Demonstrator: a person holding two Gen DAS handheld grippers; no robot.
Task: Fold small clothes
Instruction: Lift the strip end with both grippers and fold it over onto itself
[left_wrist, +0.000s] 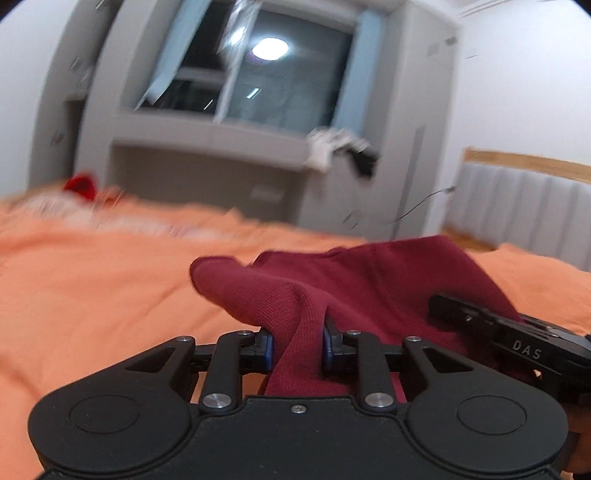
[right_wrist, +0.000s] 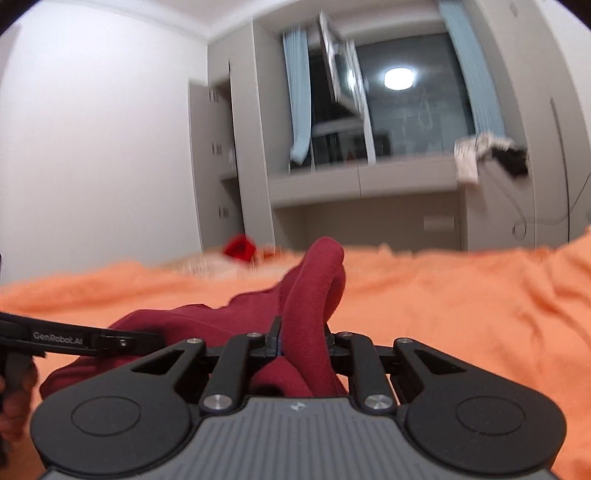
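A dark red knit garment (left_wrist: 354, 280) lies bunched on the orange bedspread (left_wrist: 92, 288). My left gripper (left_wrist: 298, 349) is shut on a fold of it, the cloth pinched between the blue pads and lifted off the bed. The right gripper's finger (left_wrist: 517, 332) reaches in from the right edge of the left wrist view, against the same cloth. In the right wrist view my right gripper (right_wrist: 304, 341) is shut on another fold of the red garment (right_wrist: 314, 295), which stands up in a loop above the jaws. The left gripper's finger (right_wrist: 81, 338) enters from the left.
A bright red item (right_wrist: 240, 249) and pale patterned cloth lie at the far edge of the bedspread (right_wrist: 480, 314). Behind stand grey cabinets, a dark window with blue curtains (right_wrist: 297, 92), and white and black clothes (right_wrist: 487, 155) hanging off the sill. A padded headboard (left_wrist: 524, 218) is at the right.
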